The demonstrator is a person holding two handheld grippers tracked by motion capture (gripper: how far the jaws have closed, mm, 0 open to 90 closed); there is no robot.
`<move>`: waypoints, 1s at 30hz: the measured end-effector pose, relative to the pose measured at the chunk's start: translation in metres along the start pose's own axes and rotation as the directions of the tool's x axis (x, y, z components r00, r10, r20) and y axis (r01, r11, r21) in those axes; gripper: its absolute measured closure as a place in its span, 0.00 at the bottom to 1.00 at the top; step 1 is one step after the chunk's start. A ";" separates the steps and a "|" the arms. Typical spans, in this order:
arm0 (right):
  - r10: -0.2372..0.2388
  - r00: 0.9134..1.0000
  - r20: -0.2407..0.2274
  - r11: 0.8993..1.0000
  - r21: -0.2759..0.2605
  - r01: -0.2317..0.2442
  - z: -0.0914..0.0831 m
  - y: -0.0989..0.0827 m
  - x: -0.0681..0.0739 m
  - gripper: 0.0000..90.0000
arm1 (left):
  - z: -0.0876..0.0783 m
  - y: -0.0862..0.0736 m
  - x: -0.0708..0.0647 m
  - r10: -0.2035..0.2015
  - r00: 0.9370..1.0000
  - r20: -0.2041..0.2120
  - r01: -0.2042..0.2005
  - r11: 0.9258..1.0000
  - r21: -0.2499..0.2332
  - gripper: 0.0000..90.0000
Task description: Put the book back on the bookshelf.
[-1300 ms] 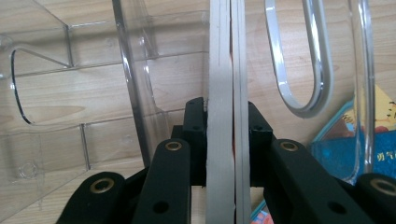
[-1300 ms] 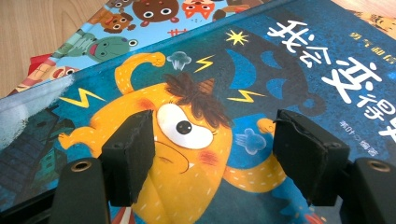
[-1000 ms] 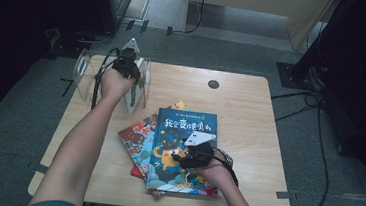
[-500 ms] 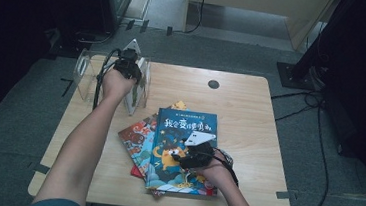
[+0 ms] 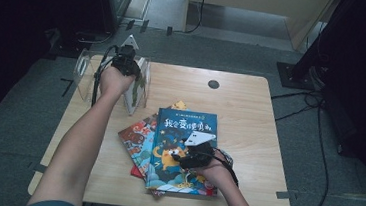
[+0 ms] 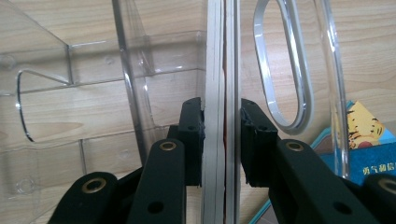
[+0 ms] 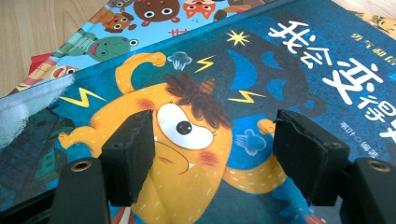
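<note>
Two jaws of the left gripper, just easing apart, flank an upright book at frame centre; right gripper spread above blue book.

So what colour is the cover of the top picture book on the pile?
Dark blue picture book, orange monster; right gripper view.

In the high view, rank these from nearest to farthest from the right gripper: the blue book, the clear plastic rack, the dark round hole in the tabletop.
1. blue book: directly under the right gripper, at the table's near edge.
2. dark round hole: beyond the book, toward the table's far edge.
3. clear plastic rack: far left corner, where the left gripper is.
</note>
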State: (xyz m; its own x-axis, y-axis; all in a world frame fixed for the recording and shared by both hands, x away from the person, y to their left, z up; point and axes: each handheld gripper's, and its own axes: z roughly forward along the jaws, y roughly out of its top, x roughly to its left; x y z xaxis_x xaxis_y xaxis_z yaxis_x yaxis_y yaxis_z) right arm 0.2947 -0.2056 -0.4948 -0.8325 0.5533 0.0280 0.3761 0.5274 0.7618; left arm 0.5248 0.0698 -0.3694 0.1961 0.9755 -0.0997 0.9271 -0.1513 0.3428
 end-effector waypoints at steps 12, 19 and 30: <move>0.000 1.000 -0.001 1.000 0.000 0.000 0.000 0.000 0.000 0.33 | -0.013 0.001 0.002 0.005 1.000 0.016 -0.004 1.000 -0.031 0.81; -0.001 1.000 0.000 1.000 0.000 0.001 0.000 0.000 0.000 0.33 | -0.030 0.000 0.005 0.019 1.000 0.021 -0.018 0.998 -0.063 0.82; -0.001 1.000 0.000 1.000 0.000 0.001 0.000 0.000 0.000 0.33 | -0.052 -0.011 0.006 0.062 0.997 0.047 -0.057 0.995 -0.085 0.81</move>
State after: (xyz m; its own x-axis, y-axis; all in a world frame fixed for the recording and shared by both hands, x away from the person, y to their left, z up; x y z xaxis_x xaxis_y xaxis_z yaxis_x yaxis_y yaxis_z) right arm 0.2947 -0.2056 -0.4948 -0.8328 0.5529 0.0269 0.3753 0.5282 0.7617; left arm 0.4996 0.0856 -0.3252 0.2675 0.9558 -0.1218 0.8836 -0.1929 0.4266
